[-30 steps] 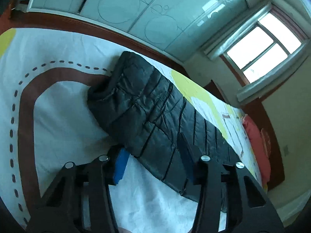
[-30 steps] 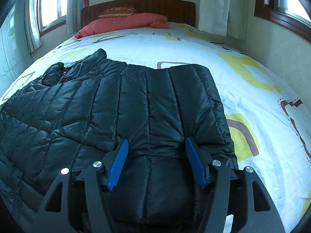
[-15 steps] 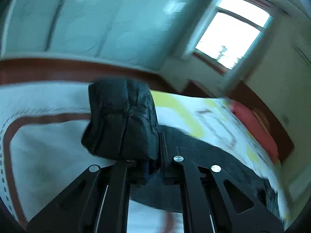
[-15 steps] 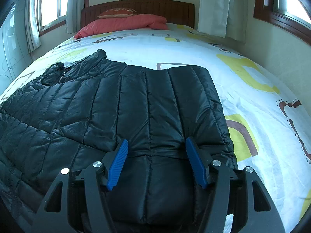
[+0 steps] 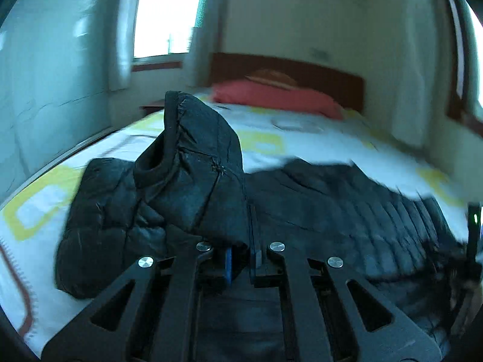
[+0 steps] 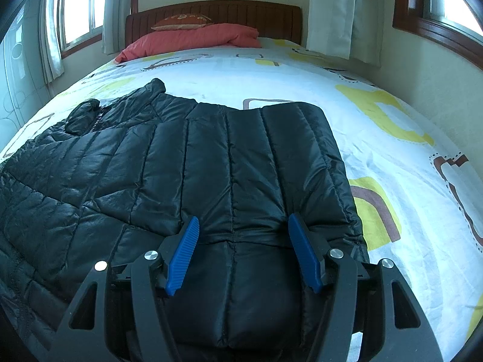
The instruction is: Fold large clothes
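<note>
Left hand-held gripper [image 5: 241, 259] pinching jacket sleeve [image 5: 196, 163], raised for folding inward; right hand-held gripper [image 6: 241, 253] spread, resting on black jacket [image 6: 211, 157] as anchor.

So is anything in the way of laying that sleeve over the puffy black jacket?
Nothing visible. The left gripper is shut on the sleeve, lifted above the jacket. The right gripper sits open on the jacket's far side.

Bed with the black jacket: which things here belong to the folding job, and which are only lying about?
Belongs to the job:
- black puffer jacket
- its sleeve, clamped in the left hand-held gripper
- right hand-held gripper, open over the jacket

Just lying about:
- red pillow
- orange cushion
- patterned bedsheet
- curtains
</note>
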A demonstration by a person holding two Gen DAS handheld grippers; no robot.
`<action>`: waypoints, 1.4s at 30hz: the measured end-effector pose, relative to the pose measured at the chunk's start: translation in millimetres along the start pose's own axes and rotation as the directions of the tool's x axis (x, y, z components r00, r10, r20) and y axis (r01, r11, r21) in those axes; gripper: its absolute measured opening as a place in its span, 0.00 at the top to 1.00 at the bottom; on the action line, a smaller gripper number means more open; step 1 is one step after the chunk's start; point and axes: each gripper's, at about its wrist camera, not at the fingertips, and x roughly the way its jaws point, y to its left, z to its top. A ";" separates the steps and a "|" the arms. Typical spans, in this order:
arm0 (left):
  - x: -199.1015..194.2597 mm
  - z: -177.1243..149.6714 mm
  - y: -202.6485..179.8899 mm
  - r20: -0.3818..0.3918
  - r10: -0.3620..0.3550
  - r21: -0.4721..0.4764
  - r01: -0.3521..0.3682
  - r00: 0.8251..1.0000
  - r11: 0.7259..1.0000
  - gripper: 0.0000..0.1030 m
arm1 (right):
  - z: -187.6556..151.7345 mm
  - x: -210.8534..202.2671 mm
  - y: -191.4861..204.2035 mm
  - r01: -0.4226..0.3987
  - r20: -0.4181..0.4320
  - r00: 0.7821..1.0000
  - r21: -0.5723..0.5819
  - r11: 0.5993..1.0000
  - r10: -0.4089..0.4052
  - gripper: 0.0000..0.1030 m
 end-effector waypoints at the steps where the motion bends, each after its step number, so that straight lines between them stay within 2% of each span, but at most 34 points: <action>1: 5.5 -3.6 -16.9 -0.021 -0.016 0.029 0.017 1.000 0.999 0.93 | -0.1 0.0 0.1 0.000 0.000 1.000 0.000 1.000 0.000 0.40; 9: 30.3 -30.6 -98.7 -0.156 -0.104 0.177 0.131 0.982 0.975 0.92 | -1.0 -0.3 1.3 0.002 0.001 1.000 0.001 1.000 -0.002 0.40; 11: 36.2 -31.7 -111.2 -0.182 -0.109 0.211 0.147 0.977 0.966 0.83 | -0.3 0.4 0.9 0.005 0.001 1.000 0.001 1.000 -0.005 0.40; 13: 33.6 -35.1 -120.1 -0.202 -0.110 0.243 0.158 0.973 0.957 0.60 | 0.5 0.8 0.4 0.008 0.001 1.000 0.000 1.000 -0.008 0.40; 16: 24.1 -36.0 -127.1 -0.196 -0.129 0.252 0.177 0.972 0.951 0.54 | 0.2 0.2 1.6 0.012 0.002 1.000 0.001 1.000 -0.012 0.40; 19: 5.6 -33.9 -115.5 -0.184 -0.137 0.232 0.179 0.973 0.956 0.48 | 3.6 -2.1 3.7 0.029 0.001 1.000 -0.005 1.000 -0.029 0.40; 22: -2.9 -31.1 -99.5 -0.167 -0.131 0.215 0.165 0.977 0.963 0.47 | 10.1 -17.1 8.0 0.028 0.022 0.999 0.012 1.000 -0.029 0.40; 26: -19.5 -22.6 -63.7 -0.110 -0.057 0.195 0.078 0.992 0.978 0.47 | 26.5 -43.8 31.3 -0.087 0.069 0.994 0.035 0.996 0.085 0.39; 29: -29.9 -15.8 -35.3 -0.084 -0.027 0.168 0.041 0.996 0.985 0.44 | 39.6 -49.0 52.8 -0.193 0.076 0.979 0.072 0.979 0.188 0.30; 31: -34.4 -12.7 -18.5 -0.066 0.004 0.159 0.006 0.998 0.987 0.42 | 45.9 -41.3 67.4 -0.235 0.050 0.972 0.084 0.968 0.231 0.27; 35: -31.9 -10.7 11.3 -0.065 0.053 0.122 -0.045 0.996 0.992 0.42 | 47.3 4.6 98.7 -0.267 -0.078 0.958 0.112 0.957 0.276 0.26; 36: -30.2 -11.0 18.8 -0.070 0.064 0.109 -0.057 0.995 0.992 0.41 | 45.0 15.3 103.5 -0.275 -0.107 0.951 0.123 0.953 0.289 0.28; 37: -28.8 -11.2 24.0 -0.074 0.071 0.098 -0.064 0.995 0.993 0.41 | 42.1 22.1 107.1 -0.282 -0.118 0.947 0.134 0.950 0.298 0.38; 38: -27.9 -11.3 29.4 -0.079 0.074 0.090 -0.067 0.994 0.994 0.41 | 41.8 25.8 108.8 -0.280 -0.118 0.948 0.133 0.951 0.296 0.62; 39: -27.4 -11.5 34.3 -0.081 0.080 0.086 -0.073 0.993 0.994 0.41 | 43.7 23.7 107.8 -0.283 -0.102 0.949 0.132 0.950 0.297 0.71; 40: -27.7 -11.5 37.9 -0.080 0.085 0.085 -0.078 0.993 0.993 0.41 | 46.4 20.1 104.8 -0.305 -0.084 0.945 0.131 0.943 0.317 0.77; 42: -30.0 -9.9 46.2 -0.068 0.089 0.085 -0.084 0.994 0.993 0.41 | 55.5 9.8 94.3 -0.290 -0.041 0.954 0.098 0.952 0.295 0.81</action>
